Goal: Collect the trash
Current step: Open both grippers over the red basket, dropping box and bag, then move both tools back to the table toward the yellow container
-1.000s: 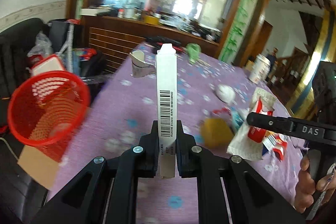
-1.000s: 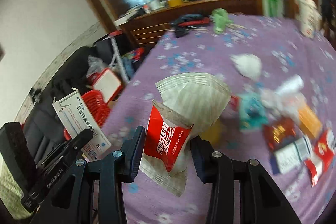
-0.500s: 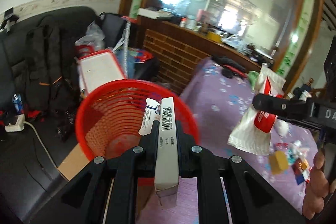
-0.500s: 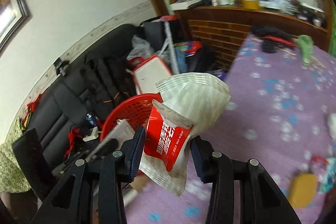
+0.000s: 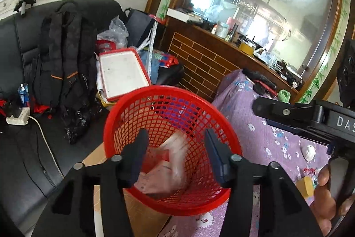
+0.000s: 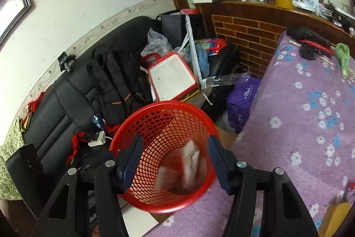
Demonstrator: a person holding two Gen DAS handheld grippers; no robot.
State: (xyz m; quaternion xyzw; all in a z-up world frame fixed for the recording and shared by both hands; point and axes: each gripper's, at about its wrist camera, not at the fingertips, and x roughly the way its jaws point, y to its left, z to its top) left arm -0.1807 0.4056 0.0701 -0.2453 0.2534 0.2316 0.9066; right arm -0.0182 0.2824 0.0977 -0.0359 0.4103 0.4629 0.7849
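Observation:
A red mesh trash basket (image 5: 155, 103) stands beside the purple-clothed table (image 5: 255, 137); it also shows in the right wrist view (image 6: 155, 112). Blurred wrappers and a white box (image 5: 168, 168) lie in its bottom, seen too in the right wrist view (image 6: 188, 161). My left gripper (image 5: 175, 150) is open and empty right above the basket. My right gripper (image 6: 173, 159) is open and empty above the same basket. The right gripper's body (image 5: 310, 119) shows at the right of the left wrist view. More trash (image 5: 307, 186) lies on the table at the right.
A black sofa (image 6: 66, 90) with a black backpack (image 6: 115, 81), a red-rimmed white tray (image 6: 173, 77) and bags sits behind the basket. A purple bag (image 6: 241, 99) stands by the table. A brick-fronted counter (image 6: 248, 30) is at the back. Cardboard (image 5: 133, 210) lies under the basket.
Both grippers have opened over the basket. The white barcode box left my left gripper and the red-and-white wrapper left my right gripper; both now lie in the basket.

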